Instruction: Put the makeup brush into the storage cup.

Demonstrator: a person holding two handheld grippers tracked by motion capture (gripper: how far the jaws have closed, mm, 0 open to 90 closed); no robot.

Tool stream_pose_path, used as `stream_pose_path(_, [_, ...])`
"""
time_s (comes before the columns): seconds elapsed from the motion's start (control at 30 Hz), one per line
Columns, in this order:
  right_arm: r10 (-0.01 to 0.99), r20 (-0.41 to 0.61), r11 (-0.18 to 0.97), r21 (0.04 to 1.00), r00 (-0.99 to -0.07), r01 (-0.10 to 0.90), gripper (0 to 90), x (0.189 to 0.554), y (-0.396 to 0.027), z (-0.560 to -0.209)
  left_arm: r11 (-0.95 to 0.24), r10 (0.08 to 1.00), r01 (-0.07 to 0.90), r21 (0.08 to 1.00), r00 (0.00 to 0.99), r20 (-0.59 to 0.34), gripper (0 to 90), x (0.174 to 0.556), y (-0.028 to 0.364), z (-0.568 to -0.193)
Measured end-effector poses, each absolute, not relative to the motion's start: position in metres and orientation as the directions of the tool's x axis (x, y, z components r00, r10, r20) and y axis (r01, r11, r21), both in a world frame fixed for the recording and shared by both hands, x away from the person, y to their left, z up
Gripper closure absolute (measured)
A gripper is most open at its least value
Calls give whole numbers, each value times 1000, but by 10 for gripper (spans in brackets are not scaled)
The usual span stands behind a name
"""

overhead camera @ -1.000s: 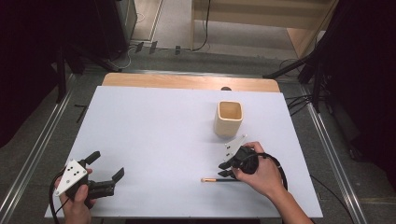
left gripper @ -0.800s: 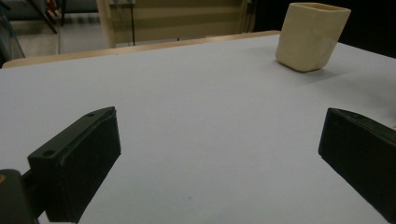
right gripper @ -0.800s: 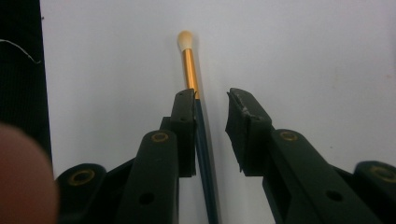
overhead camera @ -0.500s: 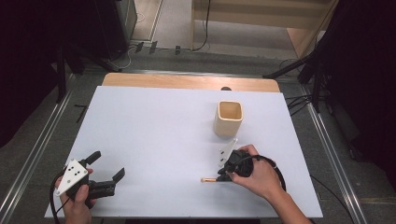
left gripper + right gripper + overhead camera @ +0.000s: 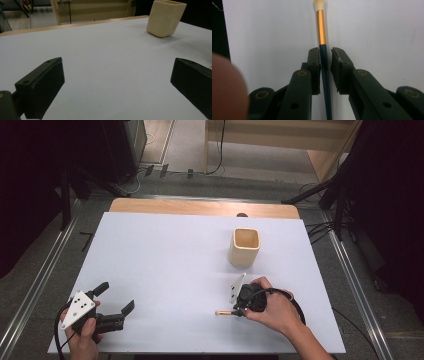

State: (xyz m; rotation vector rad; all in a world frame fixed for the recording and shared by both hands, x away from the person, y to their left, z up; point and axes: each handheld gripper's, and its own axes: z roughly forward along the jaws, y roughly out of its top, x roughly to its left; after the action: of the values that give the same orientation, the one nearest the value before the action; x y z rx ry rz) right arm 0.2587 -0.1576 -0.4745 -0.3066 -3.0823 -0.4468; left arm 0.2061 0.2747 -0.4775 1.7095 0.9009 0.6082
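A paintbrush (image 5: pixel 321 27) with a dark handle, gold ferrule and pale bristles lies on the white table sheet (image 5: pixel 165 255). My right gripper (image 5: pixel 325 51) has its two jaws closed in on either side of the dark handle, just behind the ferrule. From above, the right gripper (image 5: pixel 239 311) sits low at the front right, and the brush's tip (image 5: pixel 221 312) pokes out to its left. My left gripper (image 5: pixel 117 296) rests at the front left with its jaws wide apart and nothing between them (image 5: pixel 117 75).
A cream square cup (image 5: pixel 245 246) stands upright on the sheet behind the right hand, and it also appears in the left gripper view (image 5: pixel 165 18). The wooden table edge (image 5: pixel 200 207) runs along the back. Metal rails flank the table.
The right hand has shifted slightly left and down onto the brush, with its jaws now around the handle. The left gripper has stayed in place.
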Motion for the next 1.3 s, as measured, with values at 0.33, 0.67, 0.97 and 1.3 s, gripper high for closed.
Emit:
stream_pose_path(0.33, [180,24,957,228,-983,181,794,258,-151,-479,-153,811,271,950,584,-36,0,206,275,-477])
stream_pose_path(0.67, [166,-5,966,199,-986,162,832,255,-147,-481,-153,812,277,949,582,-39,0,206,276,-477])
stream_pose_path(0.97, [174,14,963,208,-985,173,844,258,-148,-482,-159,811,278,947,584,-35,0,206,274,-477])
stream_pose_path(1.3, [222,24,932,287,-975,220,844,256,-160,-483,-156,812,280,947,582,-39,0,207,276,-478])
